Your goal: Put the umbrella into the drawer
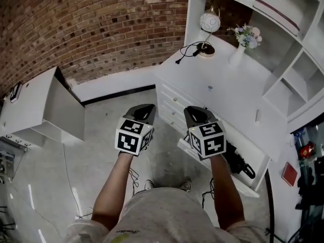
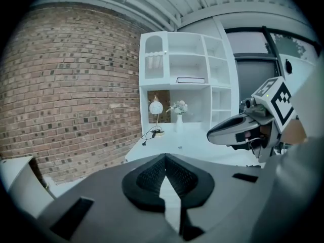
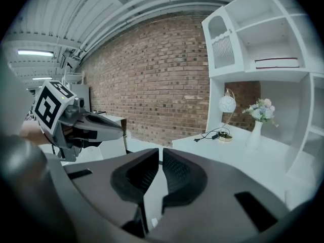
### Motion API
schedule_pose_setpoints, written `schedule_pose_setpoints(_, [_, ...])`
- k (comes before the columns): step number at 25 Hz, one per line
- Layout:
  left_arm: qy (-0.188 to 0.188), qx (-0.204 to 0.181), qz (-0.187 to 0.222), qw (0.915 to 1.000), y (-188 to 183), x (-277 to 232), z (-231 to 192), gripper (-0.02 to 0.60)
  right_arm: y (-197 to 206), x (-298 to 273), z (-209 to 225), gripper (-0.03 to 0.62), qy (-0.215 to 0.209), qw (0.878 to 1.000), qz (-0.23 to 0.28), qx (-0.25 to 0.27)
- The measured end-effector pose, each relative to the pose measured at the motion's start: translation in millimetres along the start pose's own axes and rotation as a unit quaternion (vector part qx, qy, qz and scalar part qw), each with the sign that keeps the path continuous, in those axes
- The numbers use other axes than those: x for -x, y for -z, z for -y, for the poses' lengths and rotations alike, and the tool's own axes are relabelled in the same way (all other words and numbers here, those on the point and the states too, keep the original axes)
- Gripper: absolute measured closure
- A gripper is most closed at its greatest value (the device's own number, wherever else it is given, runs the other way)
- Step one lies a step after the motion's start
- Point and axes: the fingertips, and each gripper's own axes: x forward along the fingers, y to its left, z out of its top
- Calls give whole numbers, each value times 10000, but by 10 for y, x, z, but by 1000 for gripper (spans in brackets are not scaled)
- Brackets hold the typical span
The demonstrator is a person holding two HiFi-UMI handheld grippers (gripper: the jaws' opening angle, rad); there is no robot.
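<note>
The black folded umbrella (image 1: 240, 163) lies inside the open white drawer (image 1: 249, 188) at the front of the desk, partly hidden behind my right arm. Both grippers are held up in the air in front of the desk, side by side, well apart from the umbrella. My left gripper (image 1: 146, 107) (image 2: 164, 158) is shut with its pads touching and nothing between them. My right gripper (image 1: 193, 110) (image 3: 160, 153) has its pads nearly together, only a thin slit showing, and holds nothing. Each gripper shows in the other's view.
The white desk (image 1: 228, 92) carries a round lamp (image 1: 209, 23) with a black cable and a vase of flowers (image 1: 244, 38). White shelves (image 1: 298, 80) rise behind it. A white cabinet (image 1: 48, 108) stands at the left by the brick wall. Closed drawers (image 1: 172, 108) sit below the desk top.
</note>
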Motion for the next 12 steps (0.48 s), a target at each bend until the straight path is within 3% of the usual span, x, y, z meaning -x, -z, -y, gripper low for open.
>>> schedule_pose_setpoints(12, [-172, 128, 157, 9996, 71, 392, -441, 584, -334, -15, -344, 583, 249, 9974, 670, -80])
